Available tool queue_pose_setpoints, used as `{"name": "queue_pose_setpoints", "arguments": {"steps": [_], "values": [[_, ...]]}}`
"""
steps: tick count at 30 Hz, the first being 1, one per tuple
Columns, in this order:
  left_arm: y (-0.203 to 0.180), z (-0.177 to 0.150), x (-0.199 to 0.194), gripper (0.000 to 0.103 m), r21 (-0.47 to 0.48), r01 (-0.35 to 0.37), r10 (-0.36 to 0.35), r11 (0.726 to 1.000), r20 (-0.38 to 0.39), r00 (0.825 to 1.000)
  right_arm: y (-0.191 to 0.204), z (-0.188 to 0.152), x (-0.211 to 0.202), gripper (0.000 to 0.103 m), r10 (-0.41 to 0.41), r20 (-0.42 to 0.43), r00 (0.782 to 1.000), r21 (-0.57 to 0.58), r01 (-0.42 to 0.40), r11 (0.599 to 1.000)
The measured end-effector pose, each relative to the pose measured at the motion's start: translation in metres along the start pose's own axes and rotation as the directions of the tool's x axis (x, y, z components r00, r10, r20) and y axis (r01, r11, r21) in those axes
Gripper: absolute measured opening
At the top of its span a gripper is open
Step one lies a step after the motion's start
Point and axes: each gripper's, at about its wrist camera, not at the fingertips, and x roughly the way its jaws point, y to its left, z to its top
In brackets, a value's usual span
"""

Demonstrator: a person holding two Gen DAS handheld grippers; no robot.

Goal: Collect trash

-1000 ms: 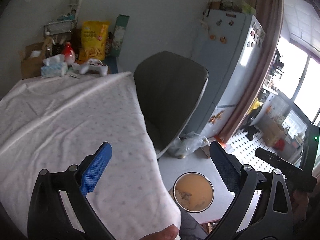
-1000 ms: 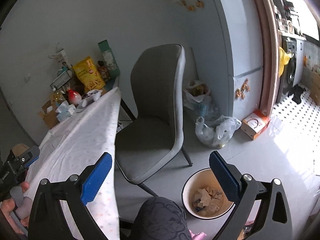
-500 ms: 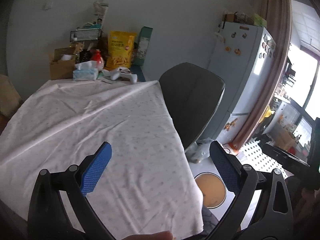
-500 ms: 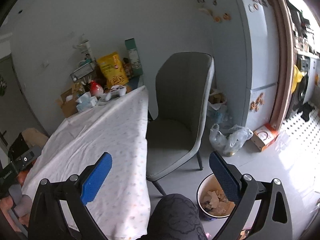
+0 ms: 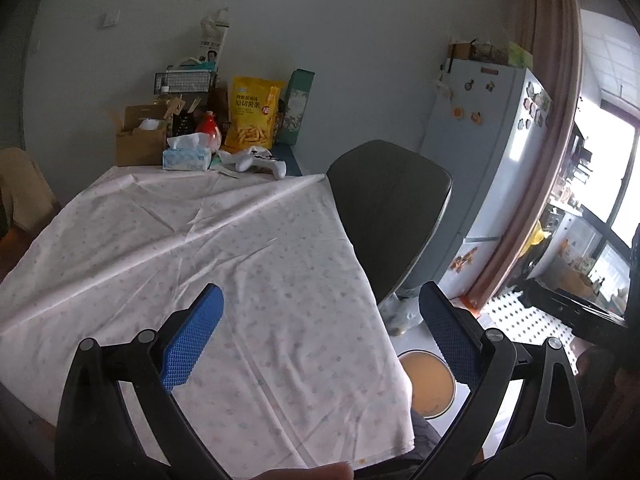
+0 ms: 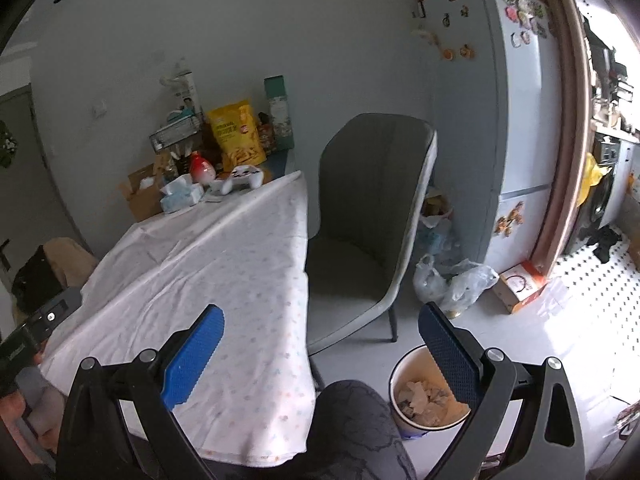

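Grey chair point(image 6: 372, 216) beside cloth-covered table point(image 6: 224, 264); fridge point(image 6: 516, 112) far right; pale wall point(image 6: 240, 20); bright daylight right.

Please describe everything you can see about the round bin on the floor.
The bin is a small round container with a pale cream inside and a thin rim; low on its outer wall a blue band shows. It stands upright and open, without lid, on the light floor, beside the grey chair and near the person's knee. Crumpled paper scraps fill its bottom. The right gripper's finger hides part of its rim.
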Motion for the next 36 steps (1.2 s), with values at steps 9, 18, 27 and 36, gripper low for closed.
{"name": "queue_pose_setpoints", "arguments": {"steps": [9,18,27,36], "values": [[-0.005,-0.001,-0.003,0.097,0.007,0.0,0.0,1.0,-0.009,1.0,0.001,0.001,-0.002,0.095,0.022,-0.004,1.0,-0.014,-0.022,1.0],[-0.01,0.002,-0.009,0.097,-0.004,-0.016,0.016,1.0,0.019,1.0,0.007,0.003,-0.013,0.095,0.036,0.005,0.999,-0.049,-0.036,0.998],[-0.018,0.004,-0.019,0.097,0.009,-0.004,0.004,1.0,0.033,0.999,0.009,0.004,-0.021,0.095,0.033,0.025,0.999,-0.061,-0.031,0.998],[-0.021,0.005,-0.024,0.097,0.013,0.004,-0.004,1.0,0.033,0.999,0.01,0.005,-0.027,0.095,0.032,0.032,0.999,-0.058,-0.03,0.998]]}}
